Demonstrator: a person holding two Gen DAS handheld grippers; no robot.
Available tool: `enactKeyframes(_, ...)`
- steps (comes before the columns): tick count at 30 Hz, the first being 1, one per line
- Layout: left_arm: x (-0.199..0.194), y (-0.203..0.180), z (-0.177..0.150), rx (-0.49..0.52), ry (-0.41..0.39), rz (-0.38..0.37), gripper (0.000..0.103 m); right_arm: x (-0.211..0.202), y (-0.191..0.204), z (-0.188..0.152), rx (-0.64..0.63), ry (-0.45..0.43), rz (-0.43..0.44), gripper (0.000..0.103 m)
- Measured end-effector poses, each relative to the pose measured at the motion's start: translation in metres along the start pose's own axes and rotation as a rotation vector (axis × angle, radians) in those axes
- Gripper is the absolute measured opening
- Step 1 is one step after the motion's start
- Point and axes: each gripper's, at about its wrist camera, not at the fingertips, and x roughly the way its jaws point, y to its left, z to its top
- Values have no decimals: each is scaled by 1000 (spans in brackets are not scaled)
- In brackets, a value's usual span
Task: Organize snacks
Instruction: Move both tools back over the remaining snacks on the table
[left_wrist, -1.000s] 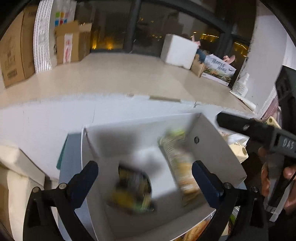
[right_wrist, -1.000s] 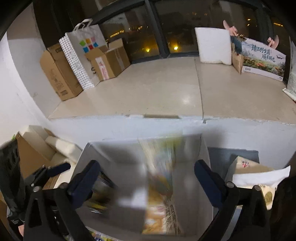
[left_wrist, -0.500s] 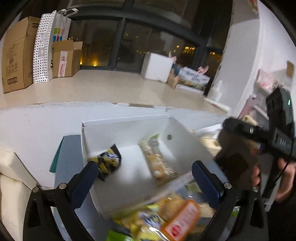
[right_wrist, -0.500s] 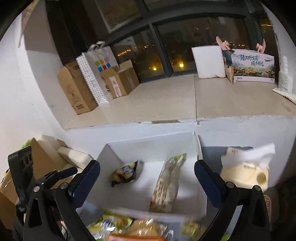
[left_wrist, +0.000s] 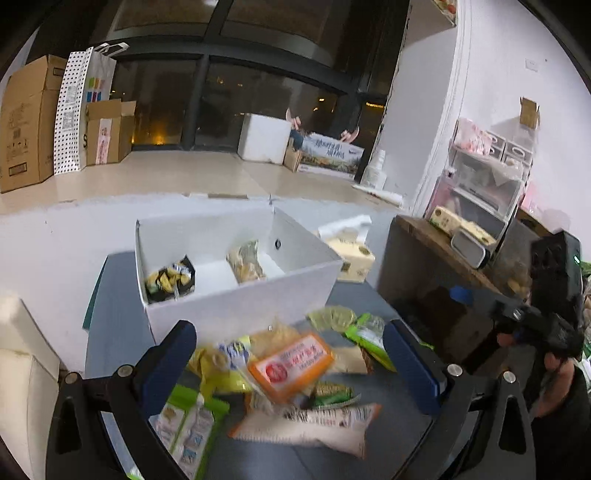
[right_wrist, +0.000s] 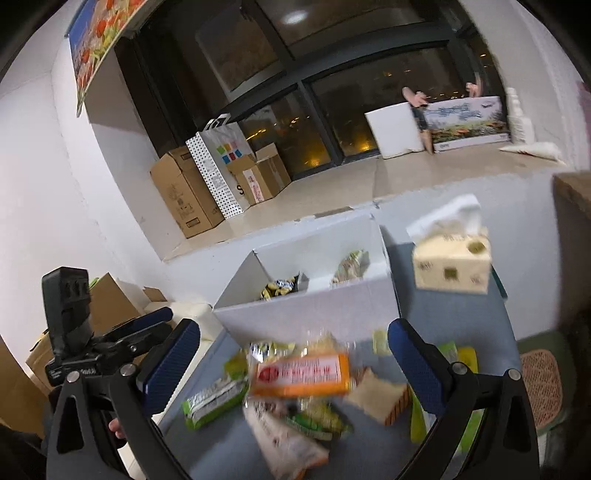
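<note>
A white open box (left_wrist: 236, 302) (right_wrist: 306, 310) stands on the grey table and holds a dark yellow snack bag (left_wrist: 168, 278) (right_wrist: 279, 288) at its left and a long tan packet (left_wrist: 245, 262) (right_wrist: 349, 267) at its right. In front of it lies a pile of snacks topped by an orange packet (left_wrist: 290, 365) (right_wrist: 301, 374), with a white-tan bag (left_wrist: 306, 424) (right_wrist: 284, 439) nearest. My left gripper (left_wrist: 288, 365) is open and empty above the pile. My right gripper (right_wrist: 295, 365) is open and empty above it too. Each gripper shows in the other's view, the right one (left_wrist: 535, 325) and the left one (right_wrist: 92, 350).
A tissue box (left_wrist: 349, 254) (right_wrist: 450, 262) stands right of the white box. A dark cabinet (left_wrist: 436, 280) with clear containers is at the right. Cardboard boxes (right_wrist: 184, 195) and a dotted paper bag (right_wrist: 221, 166) stand on the ledge behind. A green packet (right_wrist: 214, 398) lies left of the pile.
Both grippers have pulled back from over the white box, so the snack pile in front of it now comes into view. The two packets stay in the box.
</note>
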Motion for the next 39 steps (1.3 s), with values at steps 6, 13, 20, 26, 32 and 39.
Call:
enactKeyframes(6,-7,-9,-12,21,7,-8,103,-30,-8,-55,49,50,-76,103)
enactKeyframes(13,-12,-12,-25,14,33,-35,103,-32,-45,-90,95,148,-214,103)
enactKeyframes(20,-14,-15,-36,13,60,-17,103,-19,-85,-91,93,183,-295,103)
enactKeyframes(26,-12,-14,-43,-1,84,-17,103,20,-103,-84,4,273,-378,103)
enactKeyframes(32,-11,-10,-46,-14,93,-11,103,58,-117,-80,-36,348,-459,103)
enactKeyframes(39,-5,-4,-48,-32,110,-6,103,83,-124,-88,-59,435,-464,103)
